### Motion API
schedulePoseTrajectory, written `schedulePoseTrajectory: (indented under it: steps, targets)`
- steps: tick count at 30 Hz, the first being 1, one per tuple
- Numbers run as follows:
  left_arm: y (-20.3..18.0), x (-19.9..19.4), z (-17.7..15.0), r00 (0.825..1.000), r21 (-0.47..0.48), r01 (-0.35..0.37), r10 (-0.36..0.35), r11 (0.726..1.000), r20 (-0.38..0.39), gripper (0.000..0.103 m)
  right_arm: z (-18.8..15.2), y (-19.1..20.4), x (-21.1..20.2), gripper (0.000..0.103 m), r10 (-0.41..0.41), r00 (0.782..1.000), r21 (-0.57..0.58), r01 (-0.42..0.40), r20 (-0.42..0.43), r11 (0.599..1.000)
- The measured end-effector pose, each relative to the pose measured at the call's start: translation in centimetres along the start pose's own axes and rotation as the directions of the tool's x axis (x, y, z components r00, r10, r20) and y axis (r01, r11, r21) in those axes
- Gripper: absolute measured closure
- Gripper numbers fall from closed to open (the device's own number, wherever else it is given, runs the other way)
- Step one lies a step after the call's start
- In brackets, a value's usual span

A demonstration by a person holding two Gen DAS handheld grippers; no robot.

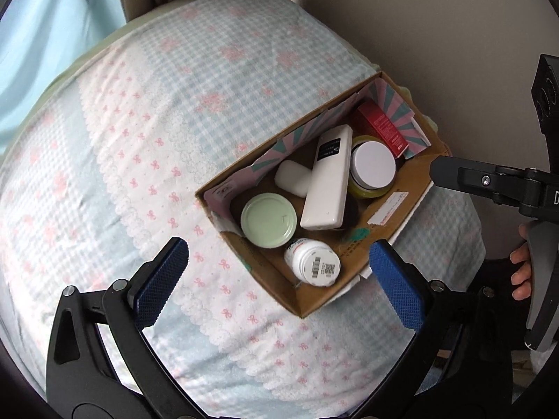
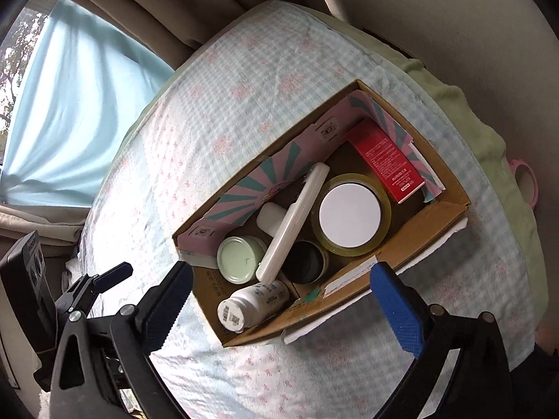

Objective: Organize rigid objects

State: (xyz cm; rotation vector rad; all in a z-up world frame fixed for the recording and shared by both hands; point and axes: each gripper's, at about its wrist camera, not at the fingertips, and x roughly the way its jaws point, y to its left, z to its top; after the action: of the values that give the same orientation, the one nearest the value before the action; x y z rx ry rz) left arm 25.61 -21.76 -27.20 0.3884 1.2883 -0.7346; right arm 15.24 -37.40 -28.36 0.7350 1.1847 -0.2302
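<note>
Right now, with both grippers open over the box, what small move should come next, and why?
Probably lower the left gripper onto the white bottle. It lies on its side at the near end of the box, uncovered and nearest the open jaws, while the remote leans across the other items. The right gripper could equally take it.

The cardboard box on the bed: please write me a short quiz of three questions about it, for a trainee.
1. True or false: the white remote lies flat on the floor of the box.
2. Which item is inside the tape roll? A) the pill bottle B) the white-lidded jar C) the red carton
3. Fill in: the left gripper and right gripper are both ____ and hold nothing.

Key
1. False; it is tilted and rests on other items.
2. B
3. open
</note>
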Motion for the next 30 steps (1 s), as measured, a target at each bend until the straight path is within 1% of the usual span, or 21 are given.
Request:
schedulePoseTrajectory:
  steps: [2, 4, 5, 6, 7, 9, 10, 12, 13, 15, 16, 17, 20, 21, 22, 23, 24, 25, 27, 29, 30]
  targets:
    - [0.4, -2.9, -1.1, 0.999, -0.021, -0.02, 0.021, 1.0, 0.033, 0.0, -0.8, 1.8, -1.4, 0.002, -0.009, 1.0, -0.06, 0.009, -0.011, 0.998]
    - [1.2, -6.5, -2.3, 0.995, -0.079, -0.044, 0.051, 0.996, 0.09, 0.0, -1.8, 4.0, -3.2, 0.002, -0.007, 1.0, -0.134, 0.003, -0.028, 0.991]
    - [1.7, -8.6, -2.9, 0.991, -0.115, -0.03, 0.045, 0.993, 0.128, 0.0, -2.3, 5.2, -4.2, 0.002, -0.005, 1.0, -0.177, 0.001, -0.02, 0.984]
    - [2.2, -10.9, -3.5, 0.985, -0.147, -0.019, 0.044, 0.989, 0.168, 0.0, -2.9, 6.5, -5.5, 0.002, -0.013, 1.0, -0.224, 0.014, 0.003, 0.974]
    - [2.6, -13.2, -4.2, 0.976, -0.176, -0.033, 0.069, 0.984, 0.206, 0.0, -3.6, 8.1, -7.3, 0.002, -0.024, 0.999, -0.274, 0.036, 0.047, 0.961]
    - [3.0, -18.0, -5.9, 0.949, -0.222, -0.075, 0.138, 0.972, 0.284, 0.0, -5.1, 11.2, -11.0, 0.002, -0.014, 0.989, -0.359, 0.066, 0.145, 0.931]
    - [3.2, -20.5, -6.8, 0.931, -0.246, -0.085, 0.165, 0.965, 0.326, 0.0, -5.8, 12.6, -12.9, 0.002, 0.0, 0.981, -0.394, 0.077, 0.192, 0.916]
    - [3.5, -25.3, -9.0, 0.888, -0.299, -0.101, 0.221, 0.949, 0.402, 0.0, -7.2, 15.4, -16.6, 0.002, 0.043, 0.958, -0.451, 0.094, 0.285, 0.888]
    - [3.5, -27.5, -10.3, 0.86, -0.329, -0.116, 0.261, 0.937, 0.438, 0.0, -7.9, 16.8, -18.4, 0.002, 0.064, 0.941, -0.475, 0.107, 0.331, 0.873]
    - [3.3, -31.4, -12.8, 0.792, -0.383, -0.161, 0.35, 0.91, 0.5, 0.0, -9.3, 19.1, -21.3, 0.002, 0.105, 0.906, -0.515, 0.136, 0.411, 0.846]
    - [3.0, -32.9, -14.0, 0.762, -0.399, -0.181, 0.385, 0.899, 0.521, 0.0, -10.1, 20.0, -22.4, 0.002, 0.124, 0.889, -0.528, 0.146, 0.442, 0.837]
    - [2.9, -34.2, -15.1, 0.734, -0.414, -0.203, 0.418, 0.887, 0.536, 0.0, -10.8, 20.8, -23.4, 0.002, 0.139, 0.873, -0.537, 0.155, 0.467, 0.829]
    - [2.4, -36.7, -18.0, 0.655, -0.452, -0.271, 0.507, 0.85, 0.561, 0.0, -12.6, 22.3, -24.6, 0.002, 0.165, 0.843, -0.55, 0.174, 0.511, 0.817]
    - [2.3, -37.2, -18.8, 0.632, -0.468, -0.287, 0.532, 0.836, 0.563, 0.0, -13.2, 22.7, -24.7, 0.002, 0.173, 0.838, -0.559, 0.178, 0.518, 0.81]
    - [2.3, -37.6, -19.6, 0.615, -0.479, -0.294, 0.548, 0.827, 0.568, 0.0, -13.9, 22.9, -24.7, 0.002, 0.181, 0.832, -0.568, 0.183, 0.524, 0.803]
    - [2.2, -37.8, -20.3, 0.601, -0.488, -0.297, 0.558, 0.821, 0.572, 0.0, -14.4, 23.1, -24.7, 0.002, 0.185, 0.828, -0.575, 0.191, 0.53, 0.796]
    - [2.2, -38.0, -20.9, 0.594, -0.494, -0.297, 0.563, 0.817, 0.575, 0.0, -15.0, 23.3, -24.6, 0.002, 0.19, 0.825, -0.584, 0.196, 0.533, 0.788]
    - [2.3, -38.0, -21.4, 0.596, -0.488, -0.284, 0.551, 0.825, 0.584, 0.0, -15.4, 23.4, -24.4, 0.002, 0.194, 0.822, -0.59, 0.2, 0.536, 0.782]
    - [2.5, -37.9, -22.2, 0.611, -0.484, -0.252, 0.525, 0.838, 0.592, 0.0, -15.9, 23.5, -24.3, 0.002, 0.201, 0.816, -0.591, 0.201, 0.543, 0.781]
    - [3.0, -37.8, -22.7, 0.629, -0.496, -0.221, 0.511, 0.84, 0.586, 0.0, -16.3, 23.7, -24.3, 0.002, 0.202, 0.815, -0.587, 0.196, 0.543, 0.786]
    - [3.2, -37.8, -23.0, 0.634, -0.501, -0.206, 0.505, 0.84, 0.586, 0.0, -16.4, 23.7, -24.3, 0.002, 0.203, 0.815, -0.586, 0.195, 0.543, 0.787]
